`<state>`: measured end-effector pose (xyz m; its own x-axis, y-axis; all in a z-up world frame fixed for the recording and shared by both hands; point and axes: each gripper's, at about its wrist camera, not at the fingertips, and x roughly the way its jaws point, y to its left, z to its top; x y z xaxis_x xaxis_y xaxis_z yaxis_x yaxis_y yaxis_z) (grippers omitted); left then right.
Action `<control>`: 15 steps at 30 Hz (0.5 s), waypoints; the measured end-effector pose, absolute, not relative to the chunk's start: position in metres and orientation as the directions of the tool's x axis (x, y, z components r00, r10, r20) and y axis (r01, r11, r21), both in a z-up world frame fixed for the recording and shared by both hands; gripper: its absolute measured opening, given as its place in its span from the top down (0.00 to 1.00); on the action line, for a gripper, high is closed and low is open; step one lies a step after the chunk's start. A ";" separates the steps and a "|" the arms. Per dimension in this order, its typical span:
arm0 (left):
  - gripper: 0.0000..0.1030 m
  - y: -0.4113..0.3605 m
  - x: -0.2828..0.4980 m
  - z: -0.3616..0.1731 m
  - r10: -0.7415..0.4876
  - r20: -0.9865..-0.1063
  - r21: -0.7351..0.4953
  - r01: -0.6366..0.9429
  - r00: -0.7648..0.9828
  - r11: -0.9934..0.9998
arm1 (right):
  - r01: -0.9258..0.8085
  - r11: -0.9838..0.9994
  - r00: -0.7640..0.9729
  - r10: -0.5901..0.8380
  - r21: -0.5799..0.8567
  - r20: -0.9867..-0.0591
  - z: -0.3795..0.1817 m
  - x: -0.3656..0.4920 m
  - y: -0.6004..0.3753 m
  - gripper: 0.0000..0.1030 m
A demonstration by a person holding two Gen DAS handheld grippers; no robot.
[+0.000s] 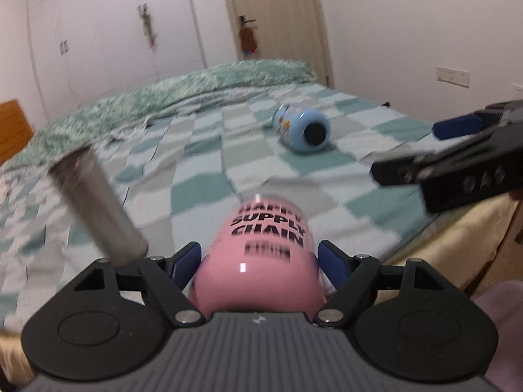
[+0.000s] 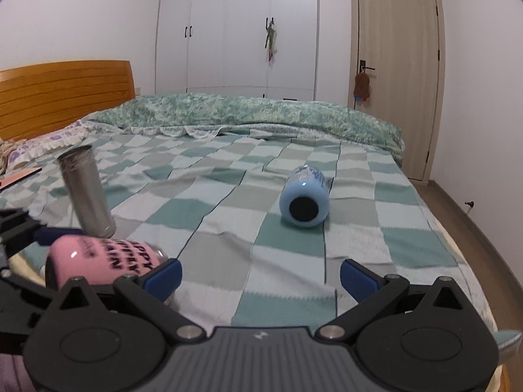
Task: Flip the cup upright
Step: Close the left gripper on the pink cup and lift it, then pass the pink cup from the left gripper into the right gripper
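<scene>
A pink cup (image 1: 261, 261) printed "HAPPY SUPPLY CHAIN" lies on its side between the blue pads of my left gripper (image 1: 260, 259), which is shut on it near the bed's front edge. It also shows in the right wrist view (image 2: 98, 259). A light blue cup (image 2: 304, 202) lies on its side mid-bed, its dark base toward me; it also shows in the left wrist view (image 1: 302, 127). My right gripper (image 2: 261, 276) is open and empty, in front of the blue cup and well short of it. It shows in the left wrist view (image 1: 421, 150) at the right.
A silver metal cylinder (image 2: 86, 187) stands upright on the checked blanket (image 2: 228, 202) to the left; it also shows in the left wrist view (image 1: 98, 205). A green duvet (image 2: 248, 111) lies along the far side. A wooden headboard (image 2: 65, 94) is at the left.
</scene>
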<state>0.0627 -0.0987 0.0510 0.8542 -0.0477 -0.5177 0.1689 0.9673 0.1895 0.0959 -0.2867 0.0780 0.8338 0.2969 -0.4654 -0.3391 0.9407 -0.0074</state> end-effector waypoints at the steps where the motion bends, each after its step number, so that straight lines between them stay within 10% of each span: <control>1: 0.23 -0.095 0.060 0.048 -0.052 -0.500 0.176 0.160 0.865 0.971 | -0.343 0.939 0.831 0.300 -0.007 -0.468 0.077 0.095 -0.285 0.00; 12: 0.22 -0.091 0.077 0.047 -0.065 -0.496 0.151 0.160 0.866 0.975 | -0.357 0.933 0.825 0.295 -0.041 -0.482 0.078 0.091 -0.270 0.00; 15: 0.00 -0.086 0.075 0.050 -0.086 -0.503 0.133 0.176 0.860 0.975 | -0.347 0.937 0.824 0.289 -0.031 -0.487 0.079 0.092 -0.272 0.00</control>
